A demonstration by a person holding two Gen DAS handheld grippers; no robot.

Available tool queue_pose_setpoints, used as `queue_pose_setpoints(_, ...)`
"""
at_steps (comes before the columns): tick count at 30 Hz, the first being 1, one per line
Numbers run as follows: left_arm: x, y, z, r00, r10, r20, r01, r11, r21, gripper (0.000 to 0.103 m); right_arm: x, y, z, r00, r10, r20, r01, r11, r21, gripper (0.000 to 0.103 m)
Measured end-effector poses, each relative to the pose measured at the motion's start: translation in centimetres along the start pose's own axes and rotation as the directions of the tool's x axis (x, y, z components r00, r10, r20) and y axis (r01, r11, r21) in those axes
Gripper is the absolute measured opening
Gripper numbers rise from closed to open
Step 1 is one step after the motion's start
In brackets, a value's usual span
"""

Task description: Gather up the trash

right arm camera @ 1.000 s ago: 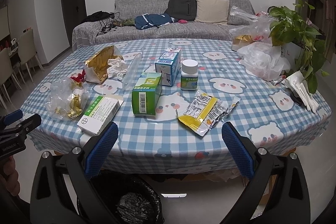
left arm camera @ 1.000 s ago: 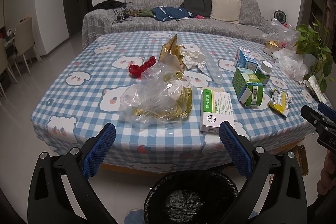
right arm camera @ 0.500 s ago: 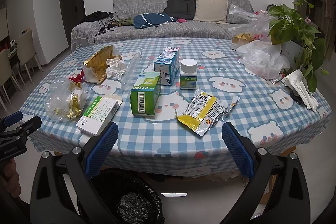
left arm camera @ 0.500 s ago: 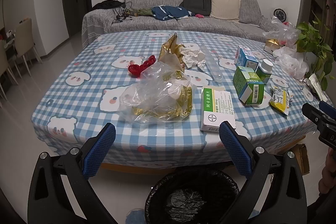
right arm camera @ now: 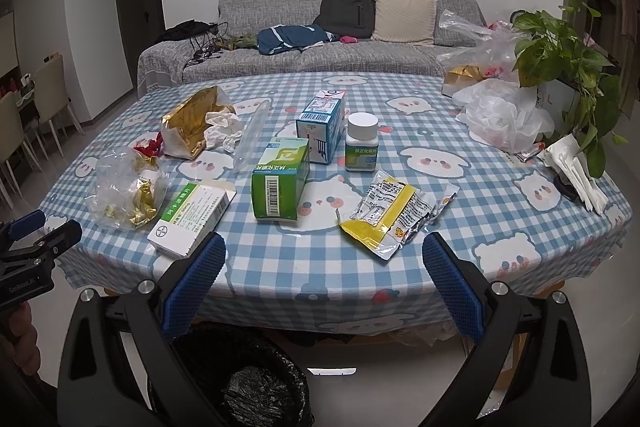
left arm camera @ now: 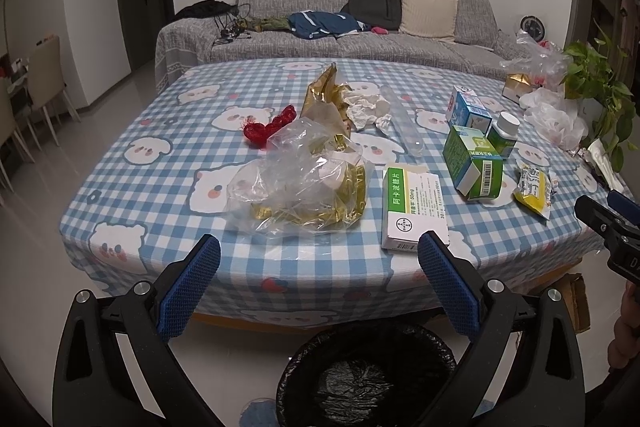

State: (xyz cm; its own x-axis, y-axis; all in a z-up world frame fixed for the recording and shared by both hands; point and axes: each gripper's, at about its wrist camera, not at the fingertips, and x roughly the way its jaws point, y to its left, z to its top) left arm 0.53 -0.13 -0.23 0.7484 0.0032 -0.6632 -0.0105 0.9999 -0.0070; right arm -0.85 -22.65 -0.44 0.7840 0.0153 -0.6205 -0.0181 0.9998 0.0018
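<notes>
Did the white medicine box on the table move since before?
No. The white medicine box stays beside the clear bag, on the same checks of the tablecloth.

Both looking across the table toward the sofa, from near its front edge, side by side.

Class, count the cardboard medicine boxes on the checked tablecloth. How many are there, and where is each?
3. A white box lies flat near the front edge, a green box stands mid-table, and a blue box stands behind it beside the white bottle. The bags could hide more.
</notes>
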Motion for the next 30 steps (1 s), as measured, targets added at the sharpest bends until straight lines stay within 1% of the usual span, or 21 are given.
queue_pose_setpoints(20,0.1,0.2,0.2,1.000,0.006,-0.010,-0.006,1.000,0.000,0.097,0.1,0.1,-0.1,1.000,0.001,-0.003,-0.001,1.000,-0.001,0.095)
queue_pose_setpoints(30,1.3,0.4,0.8,1.000,0.004,-0.021,-0.004,1.000,0.001,0.097,1.2,0.5,0.6,1.000,-0.001,-0.010,0.001,1.000,-0.004,0.095)
